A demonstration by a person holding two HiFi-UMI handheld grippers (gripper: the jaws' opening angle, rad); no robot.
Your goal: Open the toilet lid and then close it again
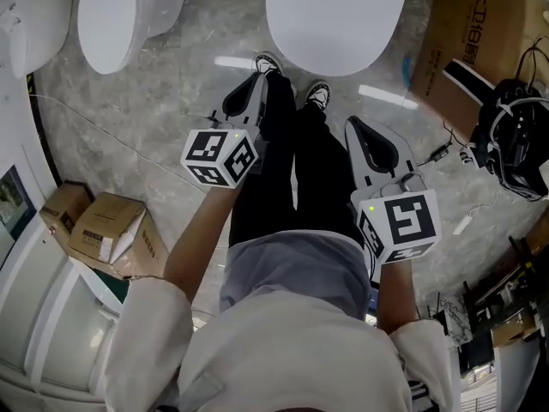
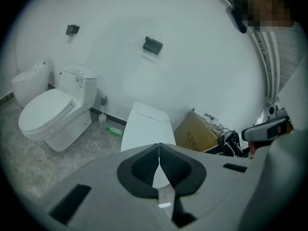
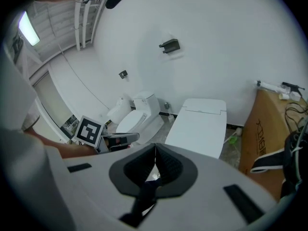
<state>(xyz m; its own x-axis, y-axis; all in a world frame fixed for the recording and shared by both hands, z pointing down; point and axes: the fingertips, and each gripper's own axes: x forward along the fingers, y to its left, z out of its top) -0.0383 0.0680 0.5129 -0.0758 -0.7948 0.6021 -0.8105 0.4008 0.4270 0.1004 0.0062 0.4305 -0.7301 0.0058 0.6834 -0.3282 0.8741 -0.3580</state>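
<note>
Two toilets show in the head view. Far left: a spare white toilet (image 1: 107,15), lid down, with small cardboard boxes (image 1: 107,230) below it on the grey marbled floor (image 1: 129,118). Left gripper (image 1: 257,80): jaws pressed together with nothing between them, held in the air by the person's shoes (image 1: 319,94). Top centre: the toilet lid (image 1: 334,15), white, lying flat and closed just ahead of the shoes; neither gripper touches it. Right gripper (image 1: 356,131): jaws likewise together and empty, held nearer the body than the left one. Right: a large cardboard box (image 1: 463,33) beside the toilet, then a black tangle of cables (image 1: 515,136).
</note>
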